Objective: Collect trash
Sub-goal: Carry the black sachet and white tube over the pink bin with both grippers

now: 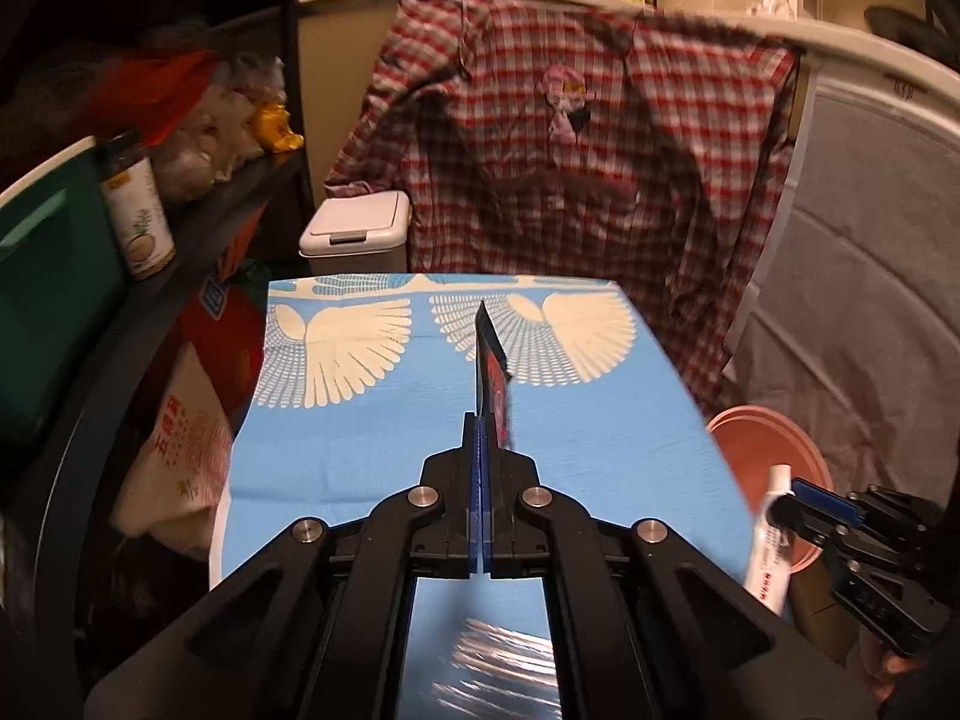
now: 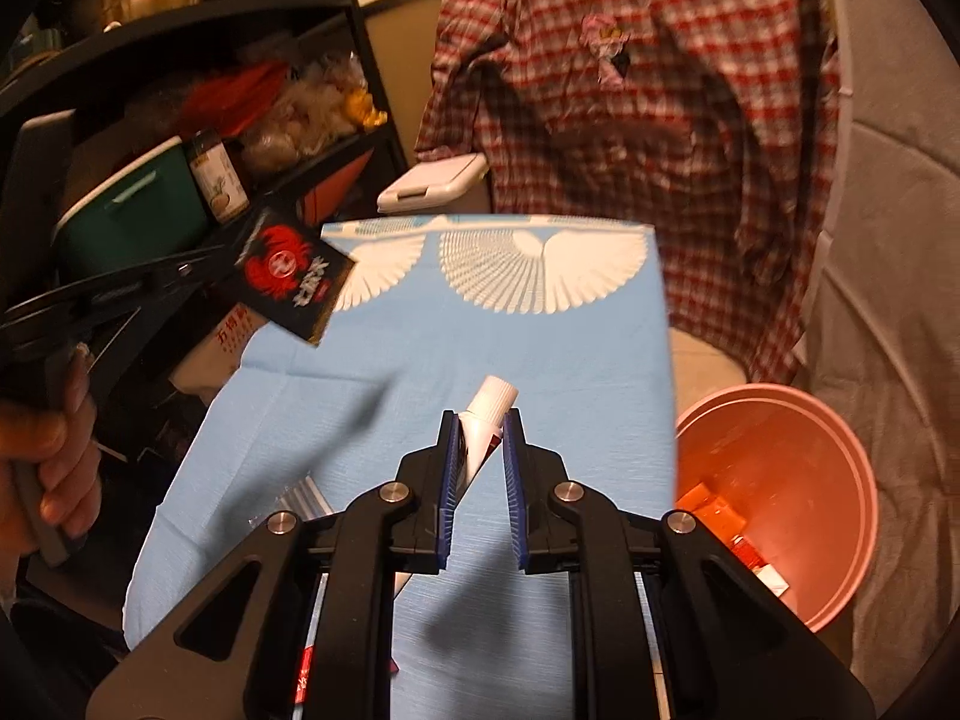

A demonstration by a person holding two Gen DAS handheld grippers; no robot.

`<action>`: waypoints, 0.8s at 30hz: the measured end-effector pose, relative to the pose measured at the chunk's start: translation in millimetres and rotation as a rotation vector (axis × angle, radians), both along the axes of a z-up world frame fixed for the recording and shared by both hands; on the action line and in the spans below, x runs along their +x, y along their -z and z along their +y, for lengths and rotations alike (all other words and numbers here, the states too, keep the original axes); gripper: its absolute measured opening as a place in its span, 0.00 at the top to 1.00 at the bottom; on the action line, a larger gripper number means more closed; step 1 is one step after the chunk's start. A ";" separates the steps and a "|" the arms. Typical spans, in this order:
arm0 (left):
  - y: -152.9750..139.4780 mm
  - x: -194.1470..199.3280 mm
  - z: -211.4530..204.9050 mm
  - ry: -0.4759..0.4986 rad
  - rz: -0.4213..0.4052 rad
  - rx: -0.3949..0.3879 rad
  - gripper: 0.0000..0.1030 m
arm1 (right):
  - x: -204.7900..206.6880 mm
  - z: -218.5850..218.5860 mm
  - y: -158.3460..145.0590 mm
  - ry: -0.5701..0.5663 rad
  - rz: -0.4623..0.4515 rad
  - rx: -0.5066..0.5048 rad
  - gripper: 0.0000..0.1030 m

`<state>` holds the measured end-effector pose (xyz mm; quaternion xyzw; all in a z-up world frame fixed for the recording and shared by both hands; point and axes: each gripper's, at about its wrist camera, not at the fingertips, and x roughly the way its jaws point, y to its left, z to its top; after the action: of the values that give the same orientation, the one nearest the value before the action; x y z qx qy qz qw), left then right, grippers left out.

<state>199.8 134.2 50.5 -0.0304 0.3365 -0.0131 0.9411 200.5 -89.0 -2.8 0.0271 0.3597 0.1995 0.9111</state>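
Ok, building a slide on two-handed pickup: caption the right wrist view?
Right gripper clamps a white tube above the blue tablecloth, pink bin alongside.

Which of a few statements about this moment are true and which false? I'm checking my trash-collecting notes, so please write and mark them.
1. The left gripper is shut on a black packet with a red emblem. True.
2. The right gripper holds nothing. False: it grips a white tube.
3. The pink bin stands beside the table's right edge. True.
4. The pink bin has nothing in it. False: orange and red scraps lie inside.
5. The blue tablecloth bears white fan patterns. True.
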 end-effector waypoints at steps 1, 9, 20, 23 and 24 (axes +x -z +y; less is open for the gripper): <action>-1.8 -4.3 -1.8 -0.007 -0.005 -0.006 1.00 | -2.2 -3.9 -3.4 0.008 -0.008 0.002 0.85; -12.5 -38.1 -23.9 -0.032 -0.063 -0.054 1.00 | -12.1 -21.6 -21.7 0.062 -0.089 -0.037 0.85; -3.1 -55.2 -53.8 0.020 -0.077 -0.015 1.00 | -11.7 -42.1 -31.8 0.125 -0.134 -0.054 0.85; -2.8 -56.5 -58.7 0.033 -0.078 -0.011 1.00 | -12.6 -44.2 -34.4 0.133 -0.150 -0.066 0.85; -2.8 -56.7 -60.1 0.035 -0.079 -0.009 1.00 | -12.9 -44.5 -35.2 0.136 -0.158 -0.074 0.85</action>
<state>143.1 74.1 53.3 -0.0282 0.2996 -0.0323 0.9531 187.6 -133.5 32.4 0.0019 0.2914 0.1254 0.9484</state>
